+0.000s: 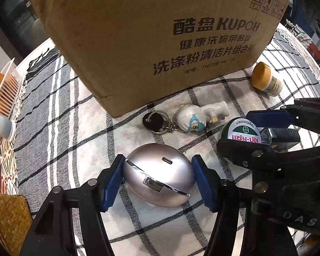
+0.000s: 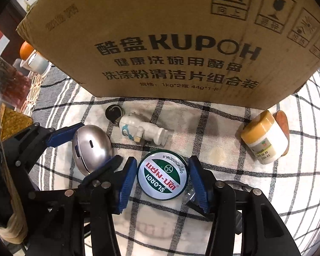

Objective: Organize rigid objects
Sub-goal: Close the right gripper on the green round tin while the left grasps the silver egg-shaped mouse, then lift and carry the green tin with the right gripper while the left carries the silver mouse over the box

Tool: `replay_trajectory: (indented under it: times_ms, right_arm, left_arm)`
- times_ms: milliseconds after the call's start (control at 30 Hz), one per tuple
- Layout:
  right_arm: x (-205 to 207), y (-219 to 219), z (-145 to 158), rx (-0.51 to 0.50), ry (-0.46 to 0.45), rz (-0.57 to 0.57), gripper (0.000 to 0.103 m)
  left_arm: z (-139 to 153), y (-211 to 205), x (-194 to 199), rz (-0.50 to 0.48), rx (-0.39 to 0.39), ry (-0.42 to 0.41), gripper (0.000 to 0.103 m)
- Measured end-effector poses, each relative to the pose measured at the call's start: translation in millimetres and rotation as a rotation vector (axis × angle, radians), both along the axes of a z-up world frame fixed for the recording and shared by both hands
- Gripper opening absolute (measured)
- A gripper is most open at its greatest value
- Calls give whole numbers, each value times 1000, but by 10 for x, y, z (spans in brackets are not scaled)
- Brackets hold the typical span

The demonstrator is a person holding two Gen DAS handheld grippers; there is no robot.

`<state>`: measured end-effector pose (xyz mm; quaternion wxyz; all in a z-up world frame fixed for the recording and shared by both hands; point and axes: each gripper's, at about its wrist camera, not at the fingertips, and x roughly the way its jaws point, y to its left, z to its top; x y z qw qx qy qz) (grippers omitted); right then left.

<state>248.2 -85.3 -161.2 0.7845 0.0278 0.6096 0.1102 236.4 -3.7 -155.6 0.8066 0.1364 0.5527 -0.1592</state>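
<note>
two hand-held grippers of yours work side by side in front of a large brown cardboard box (image 2: 170, 38) printed with black chinese text and "kupoh", which stands on a table draped in a white cloth with grey and black checks (image 1: 59, 111). your left hand-held gripper (image 1: 157, 181) has its blue pads on either side of a silver egg-shaped metal case with a small port in its shell (image 1: 159, 176); the left pad touches the shell, the right pad sits just beside it, and you cannot tell from these views whether the case is truly pinched. it lies on the cloth. your right hand-held gripper (image 2: 162, 180) is spread around a round green-and-white tin with red thai lettering (image 2: 162, 178), which lies flat on the cloth between the pads, a gap showing on each side. well apart to the right, near the box corner, a small white jar with a mustard-yellow lid (image 2: 264, 137) lies on its side. between the box and the grippers, a white figurine keychain with a blue mask (image 2: 141, 131) lies on its side, its ring joined to a black round tag (image 2: 113, 113) just beside the box.
</note>
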Motion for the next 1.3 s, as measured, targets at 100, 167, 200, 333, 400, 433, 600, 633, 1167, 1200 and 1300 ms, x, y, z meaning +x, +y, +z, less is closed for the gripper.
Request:
replay_trajectory:
  times_ms: [100,167,200,333,400,433,600,633,1167,1200,1300]
  right_arm:
    - [-48,-51,14,7,-9,-5,51]
    - [-73,-63,17,19,-11,-10,51]
    - [-82,-66,18,24,-12,-13,51]
    - [-157,-184,66,30,-27,-24,51]
    - [-181,-231,91,37,-35,-34,51]
    - [-188,-252,102,43,-38,-39,51]
    - [-212,-313,184,62,-63,-57,51]
    - [-214,-318,202,69,-67,-60,51]
    - [-343,-429,752,93,-222,-95,51]
    - [-346,-419,785,92,-231,-95,51]
    - [-383,-439,927,95,-268,-99,51]
  left_arm:
    - [31,81,-69,13,-9,-4,63]
    - [58,119,-100,31,-16,-7,63]
    - [72,146,-117,41,-23,-9,63]
    - [113,265,-181,92,-44,-14,63]
    - [140,334,-207,121,-66,-16,63]
    - [152,382,-227,133,-75,-18,63]
    - [263,353,-258,171,-102,-44,63]
    - [286,345,-278,176,-109,-48,63]
    - [843,400,-348,213,-170,-183,63]
    - [881,402,-355,214,-175,-192,63]
    - [989,396,-382,219,-182,-223,63]
